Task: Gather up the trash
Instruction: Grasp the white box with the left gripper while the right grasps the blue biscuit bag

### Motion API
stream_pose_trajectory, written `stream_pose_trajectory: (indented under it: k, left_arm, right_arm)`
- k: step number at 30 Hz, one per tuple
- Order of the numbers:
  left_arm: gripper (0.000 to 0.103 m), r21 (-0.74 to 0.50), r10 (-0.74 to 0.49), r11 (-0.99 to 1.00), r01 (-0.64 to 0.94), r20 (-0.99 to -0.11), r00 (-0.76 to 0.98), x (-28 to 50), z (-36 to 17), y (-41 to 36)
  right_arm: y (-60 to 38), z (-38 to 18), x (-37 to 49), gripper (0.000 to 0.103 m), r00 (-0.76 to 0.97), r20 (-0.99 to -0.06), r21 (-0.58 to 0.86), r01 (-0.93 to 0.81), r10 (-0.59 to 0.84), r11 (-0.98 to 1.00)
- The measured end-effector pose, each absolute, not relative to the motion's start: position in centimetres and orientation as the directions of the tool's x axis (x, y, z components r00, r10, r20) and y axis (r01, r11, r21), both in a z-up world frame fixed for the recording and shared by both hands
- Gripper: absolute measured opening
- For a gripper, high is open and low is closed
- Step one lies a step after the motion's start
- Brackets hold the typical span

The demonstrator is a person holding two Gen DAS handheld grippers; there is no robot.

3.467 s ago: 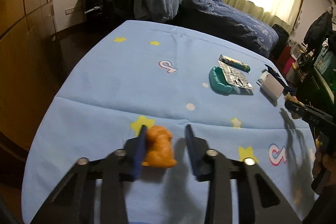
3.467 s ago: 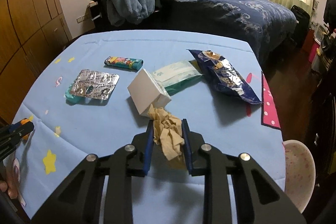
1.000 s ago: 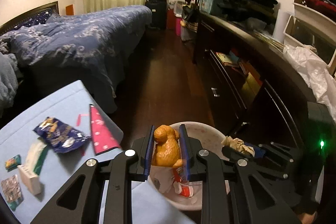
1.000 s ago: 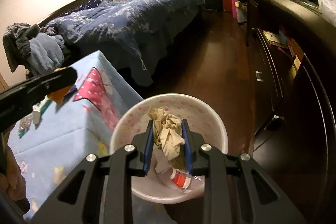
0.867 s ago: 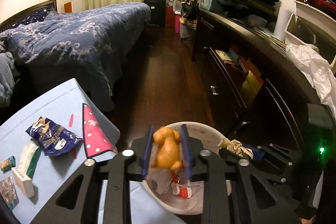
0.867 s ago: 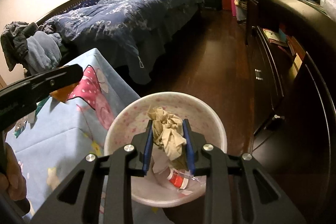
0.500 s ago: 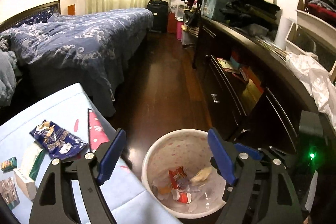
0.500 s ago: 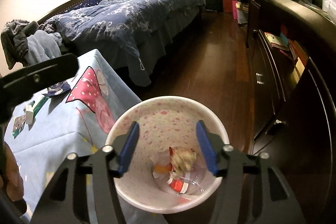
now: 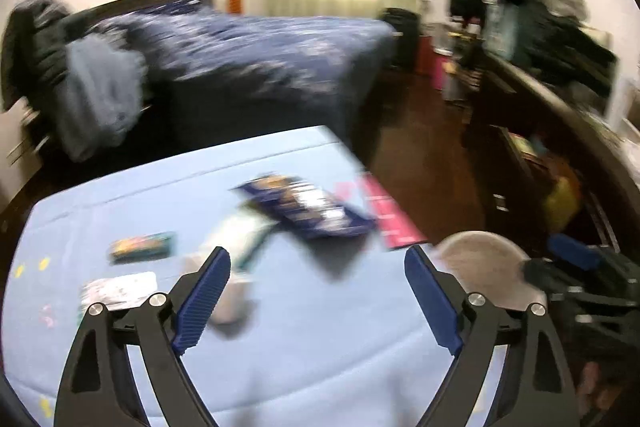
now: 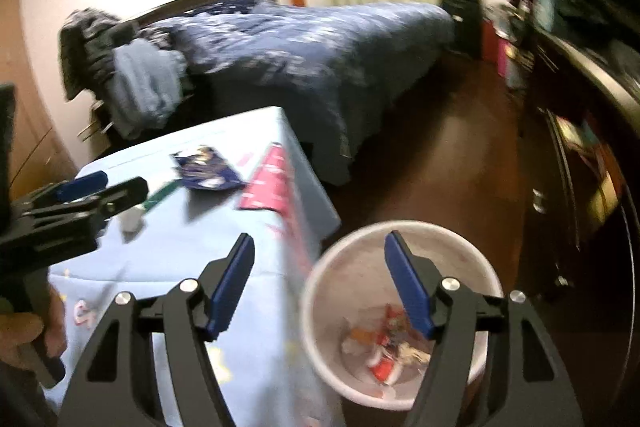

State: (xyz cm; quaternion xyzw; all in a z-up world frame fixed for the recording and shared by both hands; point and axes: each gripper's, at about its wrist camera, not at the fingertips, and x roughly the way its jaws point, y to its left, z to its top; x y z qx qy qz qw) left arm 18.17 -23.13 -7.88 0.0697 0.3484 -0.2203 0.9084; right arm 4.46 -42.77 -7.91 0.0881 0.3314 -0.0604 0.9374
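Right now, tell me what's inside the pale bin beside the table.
The bin holds blurred scraps at its bottom: red, orange and whitish bits. The right gripper's finger covers part of them.

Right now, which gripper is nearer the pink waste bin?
Right. The right gripper hangs over the waste bin, jaws opening and empty. The left gripper is over the blue-clothed table, the bin off to its right.

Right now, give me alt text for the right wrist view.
The right gripper, jaws opening and empty, hangs above a pale bin with trash in the bottom, beside a blue-clothed table. A dark blue wrapper lies on the table, and the left gripper shows at the left edge. Behind is a bed; the picture is motion-blurred.
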Motion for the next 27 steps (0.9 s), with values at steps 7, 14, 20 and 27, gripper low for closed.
stream_pose_trajectory:
  k: [7, 14, 20, 27]
  left_arm:
    - [0.089, -0.009, -0.287, 0.917, 0.4, -0.711, 0.642, 21.7, -10.5, -19.5]
    - [0.088, -0.009, -0.295, 0.909, 0.416, -0.719, 0.629, 23.1, -11.7, -19.3]
    - [0.077, -0.013, -0.294, 0.907, 0.42, -0.735, 0.612, 23.6, -12.5, -19.6]
    - [0.057, -0.042, -0.299, 0.914, 0.403, -0.74, 0.602, 23.8, -12.6, -18.9]
  right_arm:
    - [-38.9, -7.0, 7.2, 0.069, 0.775, -0.632, 0.132, 0.072, 0.028, 0.989]
    - [-36.6, -6.8, 9.5, 0.069, 0.766, -0.641, 0.099, 0.02, 0.048, 0.995]
    - [-36.6, -7.2, 11.3, 0.069, 0.756, -0.652, 0.113, 0.01, 0.066, 0.994]
    - [-36.2, -8.0, 14.1, 0.069, 0.735, -0.676, 0.096, 0.006, 0.061, 0.995]
